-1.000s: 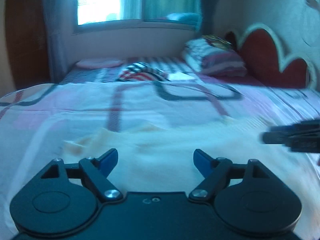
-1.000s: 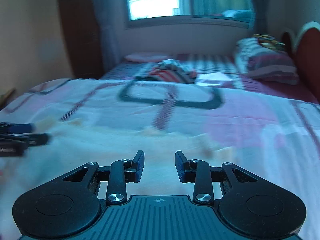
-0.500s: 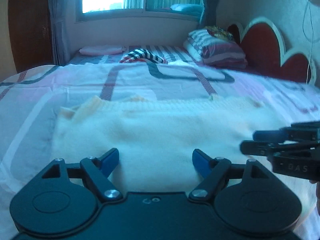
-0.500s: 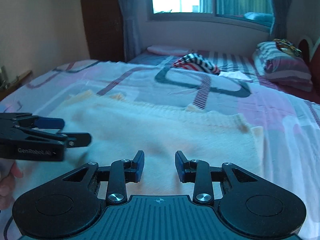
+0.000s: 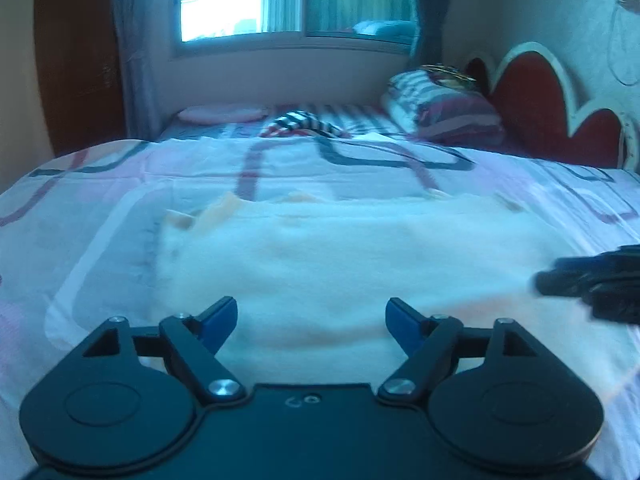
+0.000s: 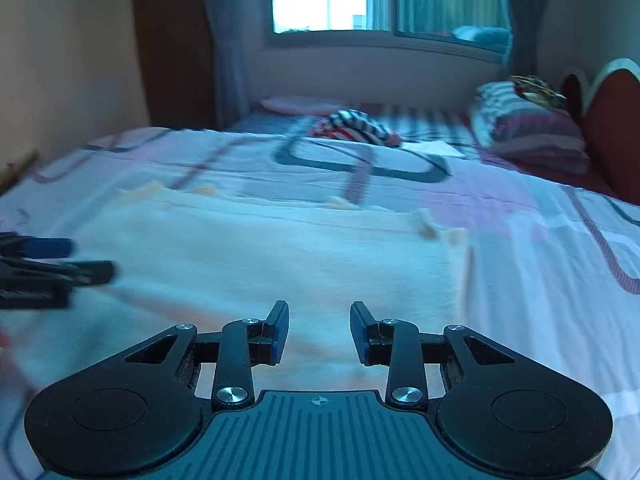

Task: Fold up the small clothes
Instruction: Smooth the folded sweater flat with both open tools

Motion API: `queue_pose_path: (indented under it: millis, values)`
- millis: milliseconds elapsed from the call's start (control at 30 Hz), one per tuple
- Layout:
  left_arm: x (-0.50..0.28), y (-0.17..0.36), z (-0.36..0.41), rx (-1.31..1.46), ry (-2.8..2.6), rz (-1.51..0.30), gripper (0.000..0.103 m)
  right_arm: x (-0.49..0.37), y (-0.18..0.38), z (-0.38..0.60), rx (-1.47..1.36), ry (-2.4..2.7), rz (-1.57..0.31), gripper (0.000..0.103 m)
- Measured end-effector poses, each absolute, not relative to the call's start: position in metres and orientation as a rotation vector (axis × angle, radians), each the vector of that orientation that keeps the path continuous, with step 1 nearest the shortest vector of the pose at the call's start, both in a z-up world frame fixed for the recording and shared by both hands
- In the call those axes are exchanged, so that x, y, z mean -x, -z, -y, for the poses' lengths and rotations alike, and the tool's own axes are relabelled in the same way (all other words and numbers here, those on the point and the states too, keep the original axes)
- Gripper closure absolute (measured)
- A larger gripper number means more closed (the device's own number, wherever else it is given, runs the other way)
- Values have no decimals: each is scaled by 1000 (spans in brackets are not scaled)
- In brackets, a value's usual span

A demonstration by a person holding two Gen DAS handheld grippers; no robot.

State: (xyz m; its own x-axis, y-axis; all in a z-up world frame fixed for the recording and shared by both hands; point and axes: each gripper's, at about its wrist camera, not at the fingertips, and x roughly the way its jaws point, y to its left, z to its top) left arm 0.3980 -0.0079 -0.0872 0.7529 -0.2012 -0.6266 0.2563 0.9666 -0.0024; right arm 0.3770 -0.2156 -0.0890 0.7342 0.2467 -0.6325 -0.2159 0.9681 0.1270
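A cream knitted garment [image 5: 340,264] lies spread flat on the patterned bedsheet [image 5: 100,208]. Small tan tabs stick out along its far edge. My left gripper [image 5: 311,314] hovers over its near edge, open wide, with nothing between the blue pads. In the right wrist view the same garment [image 6: 280,252] fills the middle. My right gripper [image 6: 320,312] is above its near edge, jaws a narrow gap apart and holding nothing. Each gripper shows in the other's view: the right gripper [image 5: 580,284] at the garment's right side, the left gripper [image 6: 52,268] at its left side.
A pile of striped clothes [image 5: 304,126] lies farther back on the bed, with a white sheet of paper [image 6: 432,148] beside it. Stacked pillows [image 5: 444,108] lean by the red headboard [image 5: 552,120]. A pink pillow [image 5: 224,114] sits under the window.
Both grippers have slid sideways over the garment and now stand farther apart. Neither gripper's jaws have changed their opening, and the garment lies as before.
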Motion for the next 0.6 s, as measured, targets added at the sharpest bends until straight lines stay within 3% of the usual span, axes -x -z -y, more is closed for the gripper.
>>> queue_pose_path:
  millis: [167,367,433,600]
  values:
    - [-372,116,26,-140,262,-721,21,-350,115,188,8,-258,-739,69]
    - [-351,97,23,-129,270,-718,21,-322,94,180,-14,-300,-720,69]
    - [-344,99,28,-150,256,-732,27,-317,97,172,-11,-307,-743,69]
    - [-329,108,24,-153,251,-749,24,-304,106,171,-11,-299,-773,69]
